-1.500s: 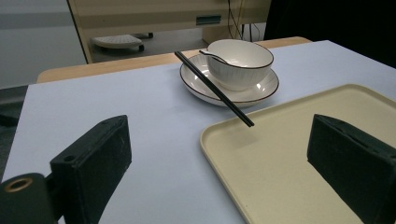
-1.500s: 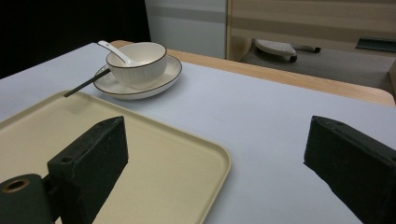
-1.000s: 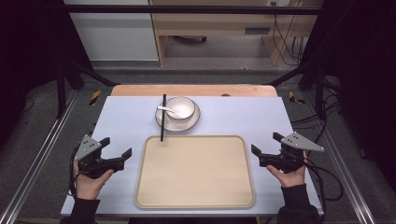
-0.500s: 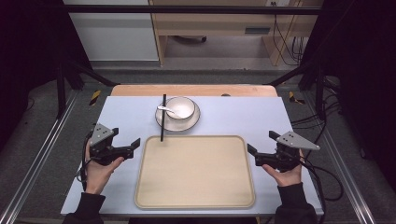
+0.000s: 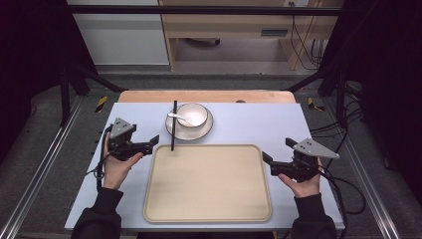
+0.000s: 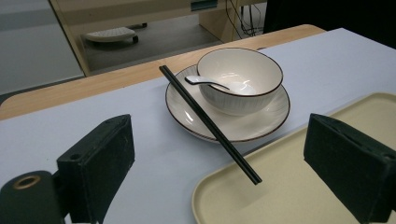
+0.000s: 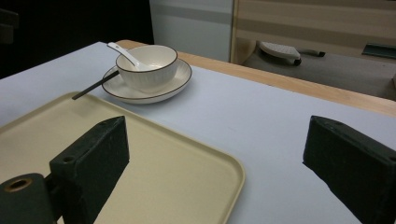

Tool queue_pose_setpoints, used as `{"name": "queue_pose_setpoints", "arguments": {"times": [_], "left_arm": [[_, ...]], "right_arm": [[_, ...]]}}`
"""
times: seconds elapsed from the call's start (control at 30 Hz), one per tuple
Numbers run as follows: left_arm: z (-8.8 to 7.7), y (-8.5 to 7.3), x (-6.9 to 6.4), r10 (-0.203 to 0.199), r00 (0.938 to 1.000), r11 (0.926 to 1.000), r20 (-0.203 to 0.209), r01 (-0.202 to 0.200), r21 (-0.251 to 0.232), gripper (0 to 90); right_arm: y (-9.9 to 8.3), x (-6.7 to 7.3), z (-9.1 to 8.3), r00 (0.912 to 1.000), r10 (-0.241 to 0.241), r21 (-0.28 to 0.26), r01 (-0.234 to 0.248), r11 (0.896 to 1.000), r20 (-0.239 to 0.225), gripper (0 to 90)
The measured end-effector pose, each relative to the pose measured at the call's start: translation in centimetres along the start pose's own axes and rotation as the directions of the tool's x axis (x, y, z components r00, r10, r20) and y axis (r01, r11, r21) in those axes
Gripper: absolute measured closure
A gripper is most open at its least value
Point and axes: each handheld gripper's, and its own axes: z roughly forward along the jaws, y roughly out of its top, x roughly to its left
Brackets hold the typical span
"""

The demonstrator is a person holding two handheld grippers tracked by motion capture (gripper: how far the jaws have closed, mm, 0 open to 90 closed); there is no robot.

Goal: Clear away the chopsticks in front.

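Pale blue table [image 5: 259, 124], beige tray [image 5: 207, 209] at centre. Left gripper [image 5: 149, 143] beside tray's far-left corner, jaws wide apart, holding nothing, aimed at black chopsticks [image 5: 173, 125] leaning on the plate [image 5: 205, 132] rim. Right gripper [image 5: 271, 162] at tray's right edge, jaws likewise spread, unloaded. Glossy bowl [image 5: 193, 114] holds spoon [image 5: 177, 117].

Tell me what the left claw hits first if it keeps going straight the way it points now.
Most likely the black chopsticks, whose near tips overhang the tray rim between the open left claw jaws. Beyond them sit the plate and bowl. Depth is hard to judge.
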Motion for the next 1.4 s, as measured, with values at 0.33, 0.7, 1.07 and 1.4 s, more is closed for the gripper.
{"name": "queue_pose_setpoints", "arguments": {"times": [0.33,0.7,1.07,1.4], "left_arm": [[3.8,0.3,-0.3,0.015,0.9999,0.9979,0.004,-0.015,0.063,10.3],[7.2,-0.5,-0.4,-0.001,1.0,0.9933,-0.004,0.001,0.115,13.9],[10.0,-0.9,0.4,0.024,0.9991,0.9842,-0.035,-0.018,0.176,21.6],[12.2,-0.2,0.8,0.055,0.9957,0.9746,-0.074,-0.038,0.221,31.4]], "right_arm": [[0.0,0.0,0.3,1.0,-0.004,0.011,0.004,1.0,0.001,6.9],[-0.1,-0.1,0.4,1.0,-0.004,0.01,0.004,1.0,0.001,6.9],[-0.2,0.0,0.6,1.0,-0.003,0.02,0.003,1.0,-0.005,6.8],[-0.4,0.1,1.0,1.0,-0.008,0.037,0.008,0.999,-0.004,6.7]]}}
